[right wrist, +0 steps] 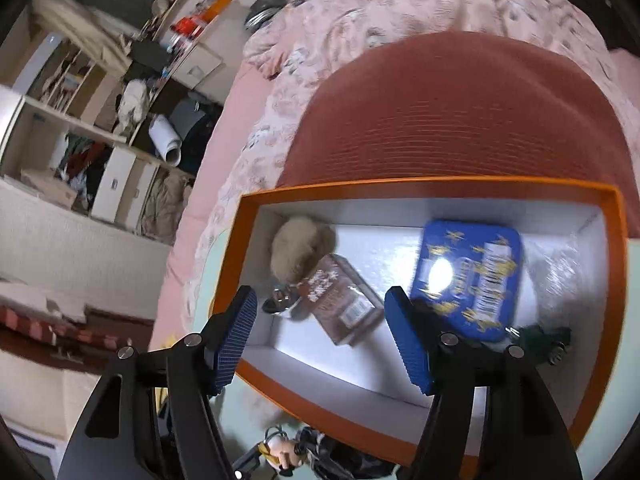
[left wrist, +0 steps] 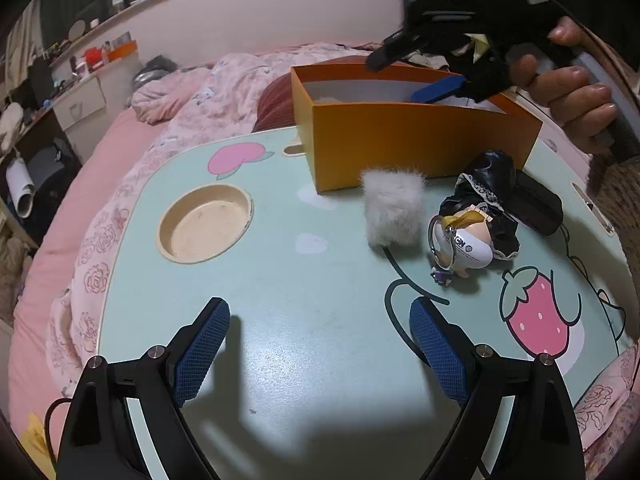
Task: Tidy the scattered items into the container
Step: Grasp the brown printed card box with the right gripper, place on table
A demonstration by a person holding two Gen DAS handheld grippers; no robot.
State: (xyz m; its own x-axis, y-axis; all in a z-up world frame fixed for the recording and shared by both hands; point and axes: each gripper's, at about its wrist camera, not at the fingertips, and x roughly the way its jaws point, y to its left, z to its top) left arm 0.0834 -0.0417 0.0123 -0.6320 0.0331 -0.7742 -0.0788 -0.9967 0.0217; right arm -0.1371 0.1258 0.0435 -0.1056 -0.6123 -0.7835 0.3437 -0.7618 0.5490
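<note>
The right gripper [right wrist: 320, 340] hangs over the orange box [left wrist: 420, 140], fingers apart and empty, so a drop-off looks just finished. Inside lie a blue tin [right wrist: 468, 280], a brown packet [right wrist: 340, 300] and a tan pompom [right wrist: 300, 248]. Next comes a reach to the near items left on the mint lap table [left wrist: 280, 280]: the white fur pouch [left wrist: 394, 210], the doll keychain [left wrist: 472, 232] and a black pouch [left wrist: 536, 204]. The left gripper [left wrist: 320, 344] waits wide and empty above the tabletop, on a pink bed [left wrist: 100, 160] in a cluttered room
</note>
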